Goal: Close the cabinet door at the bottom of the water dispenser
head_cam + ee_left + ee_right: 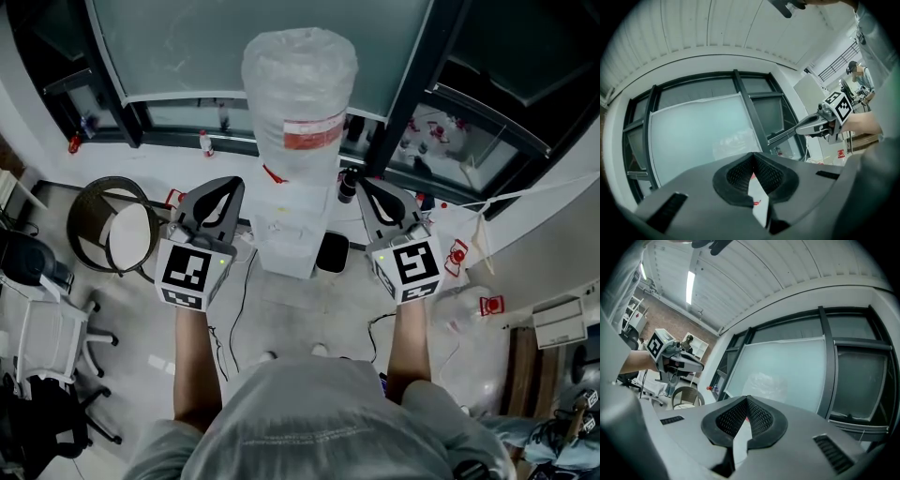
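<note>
The white water dispenser (286, 234) stands at the middle of the head view, topped by a plastic-wrapped bottle (298, 80) with a red label. Its bottom cabinet door is hidden from this steep angle. My left gripper (225, 186) is held level to the left of the dispenser, shut with nothing in it. My right gripper (367, 186) is level on the dispenser's right, also shut and empty. In the left gripper view the left gripper (752, 153) has its tips together before the bottle (736, 143). The right gripper view shows the right gripper (747, 398) the same way.
A round wicker chair (117, 225) stands left of the dispenser and a black bin (331, 251) right at its foot. Cables (230, 319) trail over the floor. An office chair (47, 337) is at the far left. Dark window frames (412, 75) rise behind.
</note>
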